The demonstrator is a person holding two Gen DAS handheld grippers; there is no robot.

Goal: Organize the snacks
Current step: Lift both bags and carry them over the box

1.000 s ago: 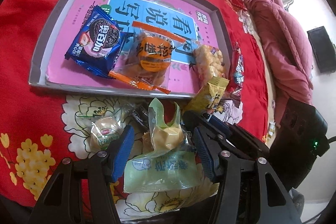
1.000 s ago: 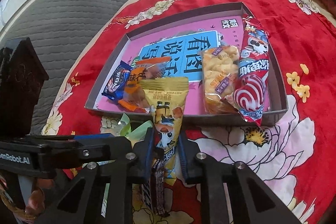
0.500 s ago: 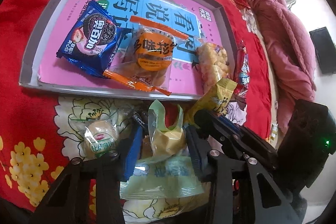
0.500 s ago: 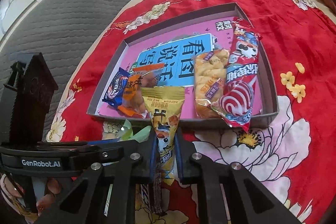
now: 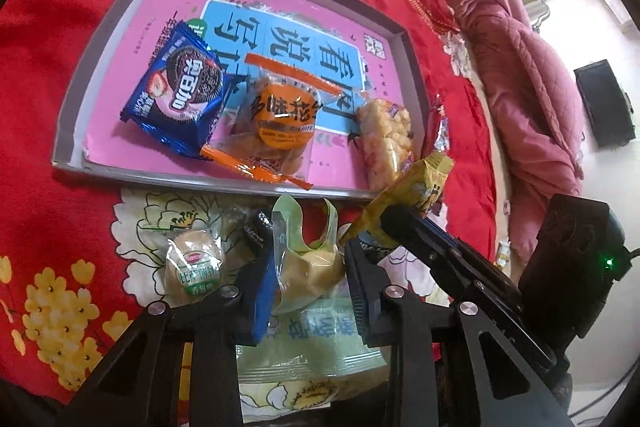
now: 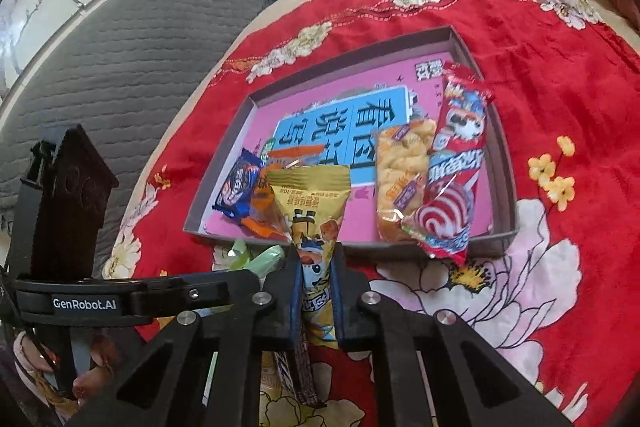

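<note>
Now both fingers (image 5: 362, 283) pinch snack packets (image 6: 316, 227).

a bedroom: red floral bedspread (image 5: 80, 7), folded quilt (image 5: 516, 67).

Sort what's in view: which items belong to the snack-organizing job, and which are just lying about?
Job:
- tray
- blue cookie pack
- orange-label pastry
- puffed snack bag
- red swirl pack
- green packet, in left claw
- yellow packet, in right claw
- round pastry

Lying about:
- pink quilt
- grey cushion
</note>
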